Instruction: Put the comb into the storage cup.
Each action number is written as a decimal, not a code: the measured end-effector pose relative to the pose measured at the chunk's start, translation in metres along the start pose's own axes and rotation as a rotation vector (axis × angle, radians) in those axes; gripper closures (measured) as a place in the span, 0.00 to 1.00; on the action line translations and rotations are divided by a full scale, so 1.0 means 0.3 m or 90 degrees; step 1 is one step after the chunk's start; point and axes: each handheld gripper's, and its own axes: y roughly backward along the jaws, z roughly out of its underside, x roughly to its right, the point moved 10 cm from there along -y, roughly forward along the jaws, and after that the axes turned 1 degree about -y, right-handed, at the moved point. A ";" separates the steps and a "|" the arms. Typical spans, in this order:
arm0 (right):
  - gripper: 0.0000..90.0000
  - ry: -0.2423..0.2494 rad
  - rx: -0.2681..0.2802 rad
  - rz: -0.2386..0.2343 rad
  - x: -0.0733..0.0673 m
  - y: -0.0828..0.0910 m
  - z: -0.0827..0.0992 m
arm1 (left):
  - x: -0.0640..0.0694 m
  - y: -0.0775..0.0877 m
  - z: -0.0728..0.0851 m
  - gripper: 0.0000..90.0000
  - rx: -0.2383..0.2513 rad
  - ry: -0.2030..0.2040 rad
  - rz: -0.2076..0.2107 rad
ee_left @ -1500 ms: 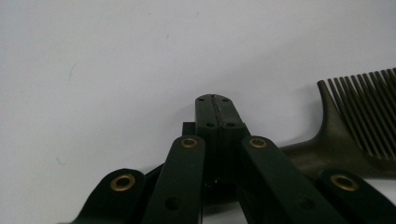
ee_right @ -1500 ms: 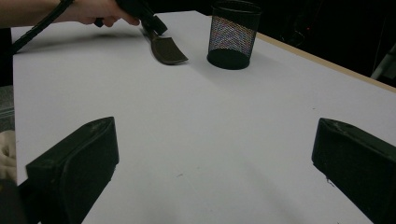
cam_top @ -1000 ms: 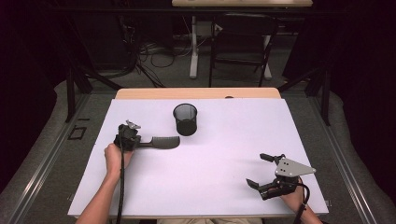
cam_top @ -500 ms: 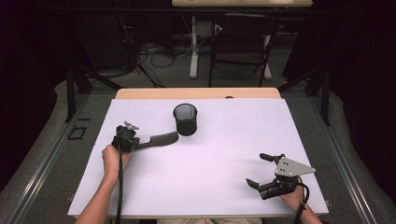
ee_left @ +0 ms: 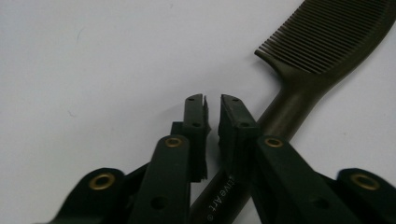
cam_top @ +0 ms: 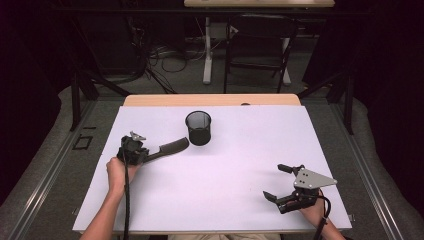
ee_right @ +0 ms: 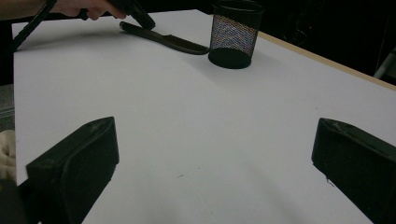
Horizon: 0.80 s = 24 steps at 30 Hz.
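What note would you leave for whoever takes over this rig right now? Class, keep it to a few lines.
Left gripper: jaws have just been opening, narrow gap, nothing between them; the comb handle runs beneath.
Right gripper: wide open, holding nothing, at the table's near right.
Comb: flat on the table, toothed end close to the mesh pen cup.
Done: comb lies beside the cup.
Left: probably regrip the handle and stand the comb in the cup.

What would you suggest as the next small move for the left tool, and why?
Probably open the left tool wider and ease back. Its jaws have just been opening, a narrow gap shows between the pads, and the comb lies flat on the white table beside the mesh cup, its handle beneath the jaws, apparently released.
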 end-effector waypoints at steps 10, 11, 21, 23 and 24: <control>0.00 -0.001 0.000 0.001 0.002 -0.003 0.001 | -0.032 0.050 -0.038 0.55 0.055 0.005 0.018; 0.00 0.000 0.000 0.001 0.001 -0.001 0.000 | -0.034 0.050 -0.037 0.48 0.054 0.004 0.020; 0.00 -0.003 -0.001 -0.001 0.000 -0.001 0.001 | -0.013 0.054 -0.046 0.28 0.058 -0.023 0.059; 0.00 -0.004 0.001 -0.001 0.001 -0.003 0.001 | -0.009 0.054 -0.047 0.24 0.058 -0.028 0.066; 0.00 -0.004 0.002 -0.001 0.002 -0.003 0.001 | -0.007 0.054 -0.047 0.22 0.058 -0.033 0.070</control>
